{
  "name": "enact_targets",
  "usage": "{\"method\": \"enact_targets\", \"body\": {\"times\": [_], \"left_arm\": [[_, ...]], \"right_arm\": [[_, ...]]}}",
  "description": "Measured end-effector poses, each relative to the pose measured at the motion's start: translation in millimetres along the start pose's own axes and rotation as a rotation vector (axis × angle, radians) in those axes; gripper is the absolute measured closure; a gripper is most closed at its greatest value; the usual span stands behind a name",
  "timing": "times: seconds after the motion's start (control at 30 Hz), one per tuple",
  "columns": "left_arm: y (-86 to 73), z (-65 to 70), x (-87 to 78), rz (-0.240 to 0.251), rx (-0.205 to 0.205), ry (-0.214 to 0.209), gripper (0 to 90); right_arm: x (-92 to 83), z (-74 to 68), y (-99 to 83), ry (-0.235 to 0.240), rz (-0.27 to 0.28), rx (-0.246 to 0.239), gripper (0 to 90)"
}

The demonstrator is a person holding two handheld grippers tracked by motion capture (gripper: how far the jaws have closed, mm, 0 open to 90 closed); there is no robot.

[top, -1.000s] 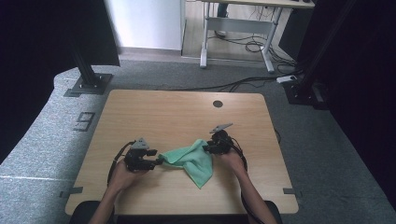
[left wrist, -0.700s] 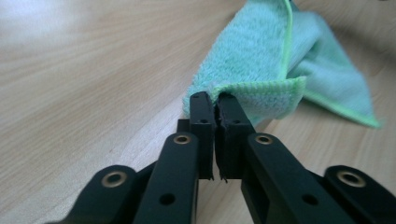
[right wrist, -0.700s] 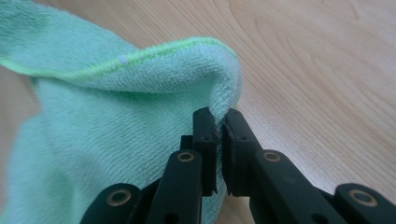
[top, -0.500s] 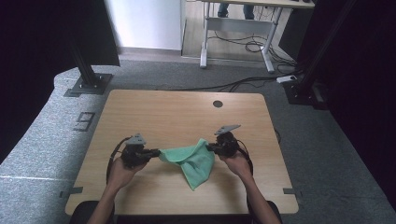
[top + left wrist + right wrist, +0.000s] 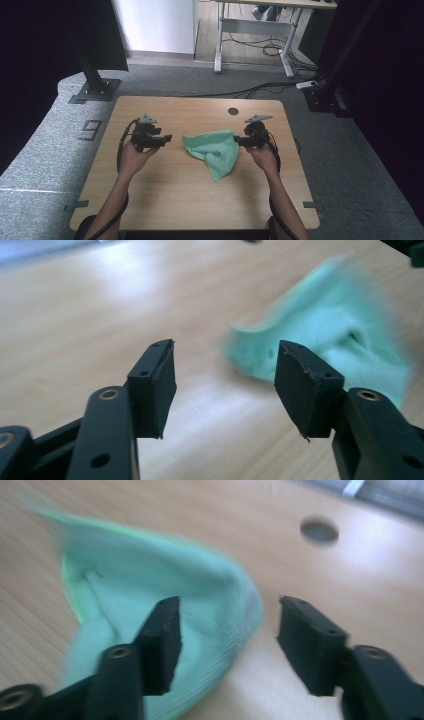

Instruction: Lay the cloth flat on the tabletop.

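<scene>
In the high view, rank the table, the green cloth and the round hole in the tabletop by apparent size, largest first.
1. table
2. green cloth
3. round hole

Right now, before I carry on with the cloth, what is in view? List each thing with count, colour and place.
cloth: one, green, crumpled on the table between the two grippers, nearer the right one
table: one, light wood, middle of the high view
hole: one, dark, round, in the table top near its far edge
second table: one, grey legs, on the floor beyond the work table
cables: several, black, on the grey floor past the far edge
left gripper: one, black, held above the table left of the cloth, jaws just opened, nothing between them
right gripper: one, black, at the cloth's right edge, jaws just opened, cloth released
forearms: two, coming in from the near edge
</scene>
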State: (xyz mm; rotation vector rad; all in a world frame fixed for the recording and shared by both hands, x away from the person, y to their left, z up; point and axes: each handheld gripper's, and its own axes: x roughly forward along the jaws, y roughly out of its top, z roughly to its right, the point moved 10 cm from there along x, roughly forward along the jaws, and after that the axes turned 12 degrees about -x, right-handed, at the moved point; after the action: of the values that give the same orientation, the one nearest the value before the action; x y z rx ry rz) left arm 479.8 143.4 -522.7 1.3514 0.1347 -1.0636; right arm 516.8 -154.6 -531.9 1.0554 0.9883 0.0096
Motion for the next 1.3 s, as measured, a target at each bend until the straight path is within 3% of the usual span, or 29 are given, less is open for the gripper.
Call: {"method": "enact_targets", "body": {"times": [0.13,0.27,0.47,0.7,0.83,1.17,1.3], "left_arm": [[-23.5,7.3,10.7,-0.039,0.014,-0.022,39.0],[-22.7,22.8,12.9,-0.028,0.024,-0.068,39.1],[-22.7,37.1,18.6,-0.032,0.054,-0.092,39.0],[-33.2,39.8,37.9,-0.049,0.075,-0.081,38.7],[-33.0,43.1,52.2,-0.048,0.085,-0.069,38.2],[-28.4,51.1,90.6,-0.071,0.095,-0.009,38.7],[-32.9,52.7,101.0,-0.090,0.089,0.010,41.6]], "right_arm": [[6.9,-9.5,-26.7,0.047,-0.025,0.022,41.5],[6.2,-26.2,-28.7,0.099,-0.012,0.011,45.0],[10.1,-53.0,-29.7,0.174,-0.012,-0.022,50.8],[18.9,-85.3,-33.5,0.262,-0.017,-0.050,57.0],[27.0,-98.2,-35.3,0.275,-0.041,-0.083,58.8],[38.8,-109.8,-50.6,0.294,-0.091,-0.112,80.9],[36.3,-113.3,-53.9,0.317,-0.087,-0.125,82.7]]}}
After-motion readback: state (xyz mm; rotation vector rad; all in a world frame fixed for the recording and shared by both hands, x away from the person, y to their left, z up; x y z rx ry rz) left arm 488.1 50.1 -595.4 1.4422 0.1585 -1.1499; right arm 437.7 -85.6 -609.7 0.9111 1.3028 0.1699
